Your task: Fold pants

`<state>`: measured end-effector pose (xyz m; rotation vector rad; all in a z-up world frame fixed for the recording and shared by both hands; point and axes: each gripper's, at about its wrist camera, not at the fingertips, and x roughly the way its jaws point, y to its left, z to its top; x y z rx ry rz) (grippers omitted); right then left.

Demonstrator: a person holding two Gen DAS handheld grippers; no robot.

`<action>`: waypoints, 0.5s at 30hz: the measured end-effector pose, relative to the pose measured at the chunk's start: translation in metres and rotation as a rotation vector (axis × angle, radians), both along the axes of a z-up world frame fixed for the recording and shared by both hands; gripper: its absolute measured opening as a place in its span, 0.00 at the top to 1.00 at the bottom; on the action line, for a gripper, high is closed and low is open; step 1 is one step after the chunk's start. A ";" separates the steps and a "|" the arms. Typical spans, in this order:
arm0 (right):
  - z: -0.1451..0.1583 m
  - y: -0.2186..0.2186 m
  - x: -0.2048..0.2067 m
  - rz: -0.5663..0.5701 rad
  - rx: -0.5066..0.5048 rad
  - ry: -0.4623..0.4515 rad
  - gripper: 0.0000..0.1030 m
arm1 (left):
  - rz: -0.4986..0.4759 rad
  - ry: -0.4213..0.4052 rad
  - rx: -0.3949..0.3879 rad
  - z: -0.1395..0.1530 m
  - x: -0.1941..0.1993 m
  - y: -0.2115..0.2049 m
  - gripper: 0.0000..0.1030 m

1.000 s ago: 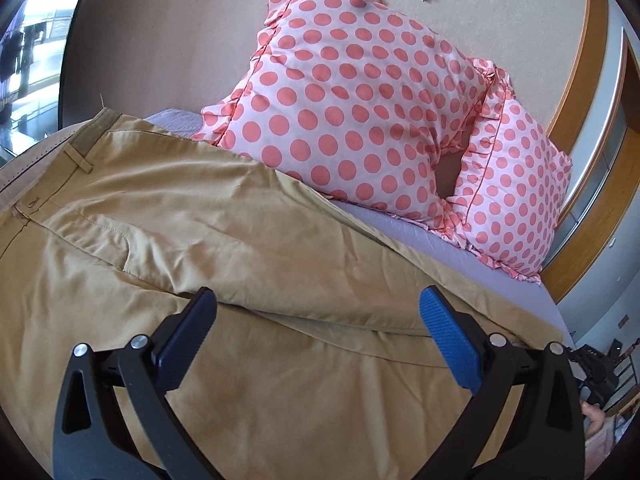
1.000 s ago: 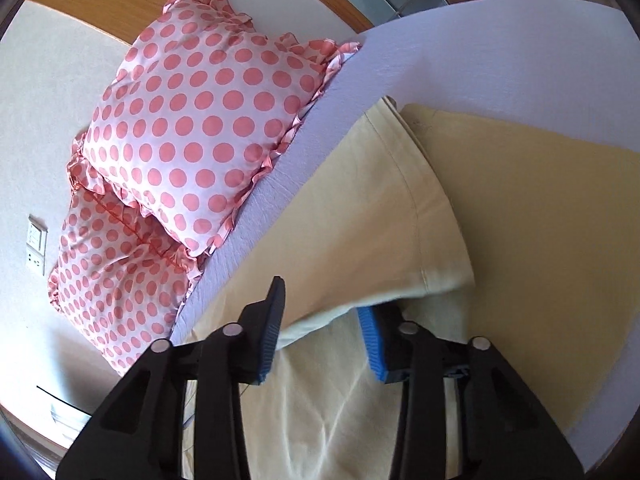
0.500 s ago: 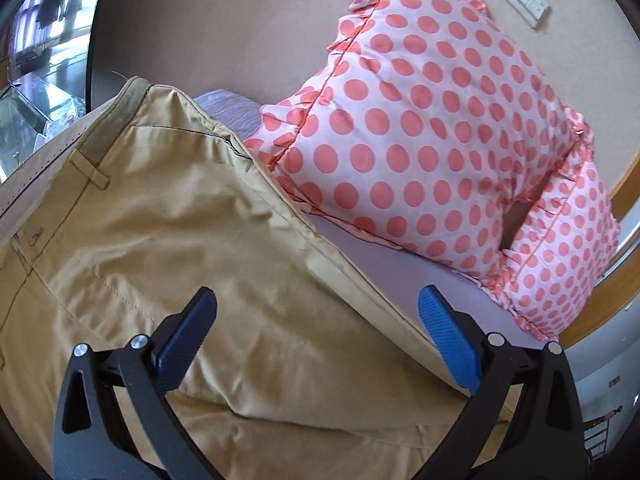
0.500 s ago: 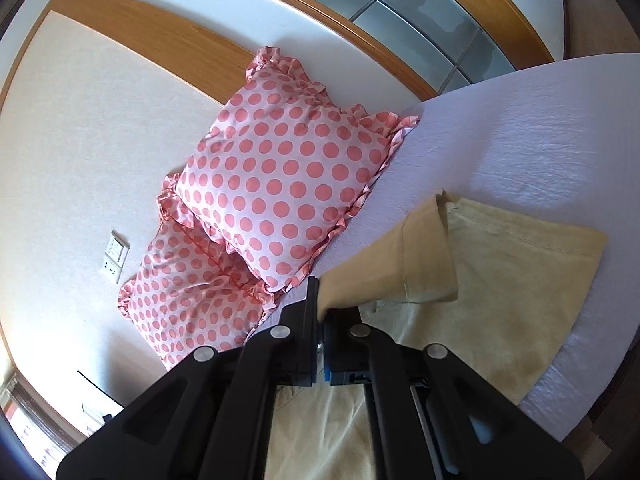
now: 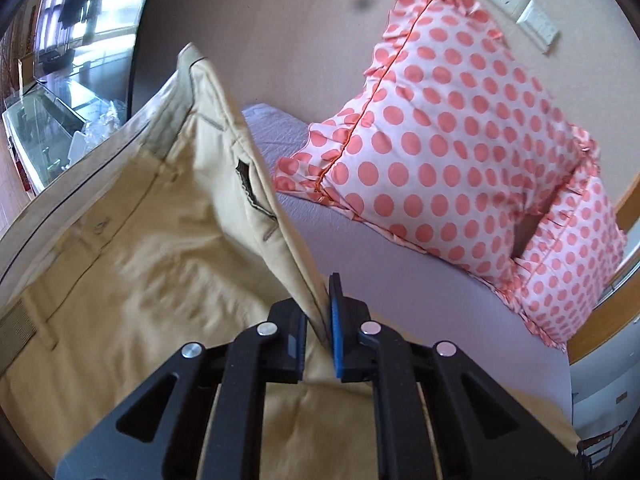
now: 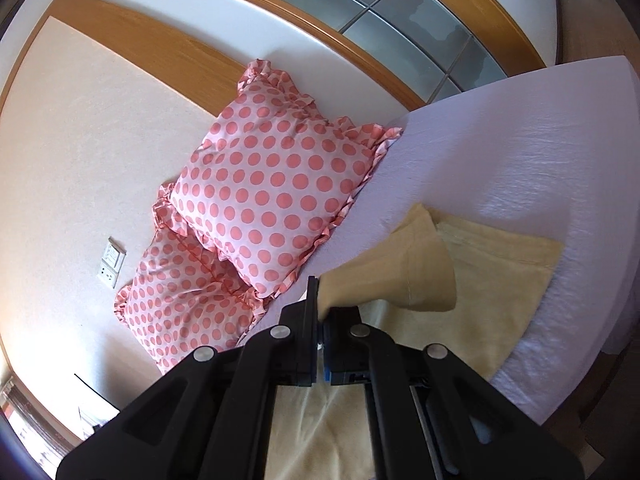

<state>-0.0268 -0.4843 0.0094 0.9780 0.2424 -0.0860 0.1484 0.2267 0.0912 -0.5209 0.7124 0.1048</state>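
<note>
Tan pants (image 5: 152, 248) lie on a lilac bed. In the left wrist view my left gripper (image 5: 320, 320) is shut on the far side edge of the pants near the waistband and lifts it, so the upper layer stands up off the lower one. In the right wrist view my right gripper (image 6: 320, 320) is shut on the far edge of a trouser leg (image 6: 400, 280) near its hem and holds it raised above the other leg (image 6: 492, 276), which lies flat on the sheet.
Two pink polka-dot pillows (image 5: 452, 148) (image 6: 272, 200) lean against the beige wall behind the pants. The lilac sheet (image 6: 520, 152) runs to the bed's edge at the right. Wall sockets (image 5: 520, 12) sit above the pillows. A glass cabinet (image 5: 52, 112) stands at far left.
Both grippers have closed on the far edge of the pants and lifted it: the right one first, the left one in the last half second. The fabric now stands up off the bed.
</note>
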 end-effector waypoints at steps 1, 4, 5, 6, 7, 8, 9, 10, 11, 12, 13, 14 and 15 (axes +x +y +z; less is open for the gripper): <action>-0.005 -0.004 -0.002 -0.009 0.004 0.019 0.98 | 0.004 -0.012 -0.011 -0.003 -0.029 0.002 0.90; -0.020 -0.011 -0.010 -0.024 0.020 0.070 0.98 | 0.041 -0.002 -0.056 -0.027 -0.102 0.010 0.88; -0.025 -0.012 -0.013 -0.028 0.026 0.087 0.98 | 0.059 0.013 -0.080 -0.039 -0.123 0.012 0.88; -0.030 -0.013 -0.015 -0.031 0.031 0.100 0.98 | 0.074 0.030 -0.106 -0.051 -0.137 0.014 0.88; -0.034 -0.014 -0.017 -0.031 0.035 0.114 0.98 | 0.089 0.049 -0.133 -0.063 -0.149 0.016 0.88; -0.038 -0.015 -0.018 -0.029 0.039 0.126 0.98 | 0.098 0.059 -0.158 -0.071 -0.159 0.017 0.88; -0.040 -0.016 -0.020 -0.028 0.040 0.134 0.98 | 0.103 0.044 -0.175 -0.076 -0.167 0.018 0.89; -0.042 -0.017 -0.021 -0.027 0.042 0.138 0.98 | 0.108 0.024 -0.166 -0.075 -0.174 0.016 0.89; -0.044 -0.017 -0.023 -0.023 0.043 0.138 0.98 | 0.108 0.015 -0.149 -0.074 -0.179 0.015 0.88; -0.044 -0.017 -0.024 -0.022 0.040 0.140 0.98 | 0.107 0.005 -0.134 -0.072 -0.183 0.012 0.88; -0.045 -0.016 -0.025 -0.021 0.034 0.141 0.98 | 0.105 -0.006 -0.118 -0.070 -0.186 0.009 0.88; -0.045 -0.016 -0.027 -0.021 0.032 0.141 0.98 | 0.103 -0.014 -0.108 -0.069 -0.189 0.007 0.88; -0.046 -0.016 -0.028 -0.021 0.033 0.142 0.98 | 0.100 -0.020 -0.102 -0.069 -0.192 0.005 0.88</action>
